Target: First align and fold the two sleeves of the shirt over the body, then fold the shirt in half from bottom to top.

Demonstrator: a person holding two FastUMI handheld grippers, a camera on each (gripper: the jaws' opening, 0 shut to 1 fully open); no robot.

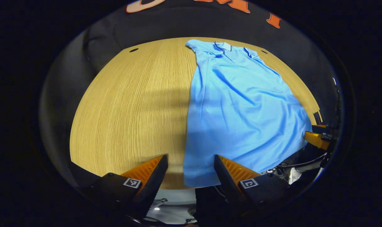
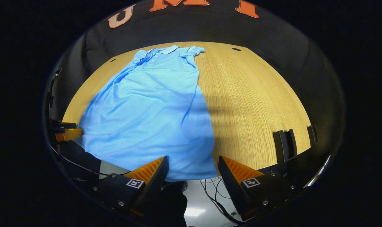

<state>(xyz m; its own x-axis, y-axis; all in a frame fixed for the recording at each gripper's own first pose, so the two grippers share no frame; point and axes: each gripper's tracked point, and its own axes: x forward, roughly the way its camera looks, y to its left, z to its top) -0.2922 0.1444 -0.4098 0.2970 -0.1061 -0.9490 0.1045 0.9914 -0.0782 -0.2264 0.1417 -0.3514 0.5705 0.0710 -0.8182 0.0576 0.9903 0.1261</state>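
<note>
In the left gripper view the left tongs (image 1: pixel 191 171) stand apart, holding nothing, at the near edge of the tabletop (image 1: pixel 128 104), flanking the hem corner of a light blue polo shirt (image 1: pixel 238 107). In the right gripper view the right tongs (image 2: pixel 193 171) are likewise apart and empty, at the hem's other corner. The polo shirt lies flat, its hem hanging slightly over the near edge, sleeves folded in, and its collar (image 2: pixel 169 49) toward the far edge.

Lighting: bright, even, sharp focus.
Fisheye bends the tabletop (image 1: pixel 124 104) edges; a soft shadow band crosses the shirt (image 1: pixel 241 107) near the near edge.
</note>
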